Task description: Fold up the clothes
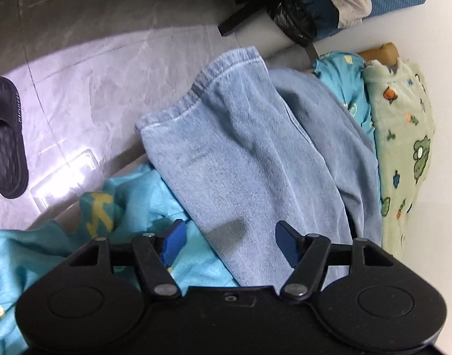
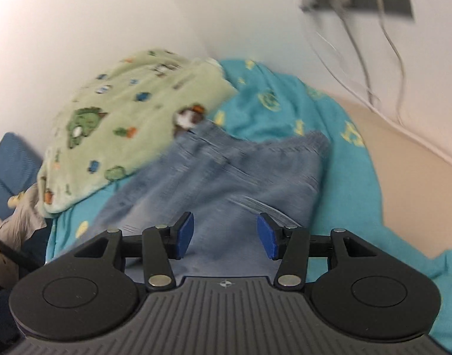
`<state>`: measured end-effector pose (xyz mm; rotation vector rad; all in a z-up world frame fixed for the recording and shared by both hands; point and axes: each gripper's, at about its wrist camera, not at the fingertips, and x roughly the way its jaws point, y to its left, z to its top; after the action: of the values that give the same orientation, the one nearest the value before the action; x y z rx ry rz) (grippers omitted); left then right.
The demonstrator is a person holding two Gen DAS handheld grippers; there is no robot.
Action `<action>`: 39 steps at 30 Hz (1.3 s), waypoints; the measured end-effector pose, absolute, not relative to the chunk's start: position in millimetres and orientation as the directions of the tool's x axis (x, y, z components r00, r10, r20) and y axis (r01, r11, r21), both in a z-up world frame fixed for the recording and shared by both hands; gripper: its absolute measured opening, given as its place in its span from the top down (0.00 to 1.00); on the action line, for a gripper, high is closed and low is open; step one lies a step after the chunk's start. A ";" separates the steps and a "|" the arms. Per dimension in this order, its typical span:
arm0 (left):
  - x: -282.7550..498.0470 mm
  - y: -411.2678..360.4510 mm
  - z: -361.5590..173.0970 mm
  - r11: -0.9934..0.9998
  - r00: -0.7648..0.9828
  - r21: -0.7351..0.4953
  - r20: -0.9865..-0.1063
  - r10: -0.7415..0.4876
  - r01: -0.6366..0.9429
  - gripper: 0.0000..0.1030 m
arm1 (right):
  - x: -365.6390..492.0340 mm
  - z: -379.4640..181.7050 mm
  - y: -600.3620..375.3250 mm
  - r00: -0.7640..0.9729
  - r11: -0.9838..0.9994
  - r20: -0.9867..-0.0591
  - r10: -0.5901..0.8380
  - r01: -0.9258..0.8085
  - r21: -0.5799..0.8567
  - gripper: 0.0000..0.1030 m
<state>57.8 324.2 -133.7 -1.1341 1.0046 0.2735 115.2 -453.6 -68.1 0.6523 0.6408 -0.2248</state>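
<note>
Lying rumpled beneath both tongs, the faded blue denim jeans point(image 1: 255, 148) spread over a teal printed sheet point(image 1: 131, 207). Left tongs point(image 1: 230, 244) and right tongs point(image 2: 225, 235) gape apart, gripping nothing; a fleecy green blanket point(image 2: 122, 118) lies beyond.

two close downward wrist views, shared jeans point(image 1: 255, 153)

One pair of jeans point(image 1: 255, 153), one green blanket point(image 1: 403, 136), one teal sheet point(image 2: 300, 109), two slippers point(image 1: 4, 136)
</note>
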 end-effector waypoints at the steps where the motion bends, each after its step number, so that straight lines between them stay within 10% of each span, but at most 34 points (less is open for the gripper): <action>1: 60.5 323.8 -137.5 0.439 0.551 -0.623 -0.781 -0.295 -0.648 0.38 | 115.2 -74.5 -458.9 0.774 0.763 -0.633 0.001 0.408 0.501 0.51; 12: 76.3 316.3 -145.4 0.396 0.620 -0.674 -0.735 -0.275 -0.624 0.23 | 101.7 -93.2 -478.7 0.751 0.605 -0.660 0.019 0.517 0.606 0.45; 24: 42.3 334.1 -173.1 0.009 0.891 -0.939 -0.329 -0.313 -0.343 0.42 | 95.4 -97.8 -489.7 0.772 0.488 -0.636 0.000 0.555 0.674 0.44; 39: 27.8 355.7 -192.7 -0.060 0.848 -0.854 -0.500 -0.175 -0.516 0.46 | 109.9 -111.1 -492.0 0.757 0.484 -0.653 0.038 0.557 0.675 0.43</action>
<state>27.8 355.7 -192.7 -1.6317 0.5504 0.3031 109.9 -492.0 -111.1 1.0319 0.6622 -0.3459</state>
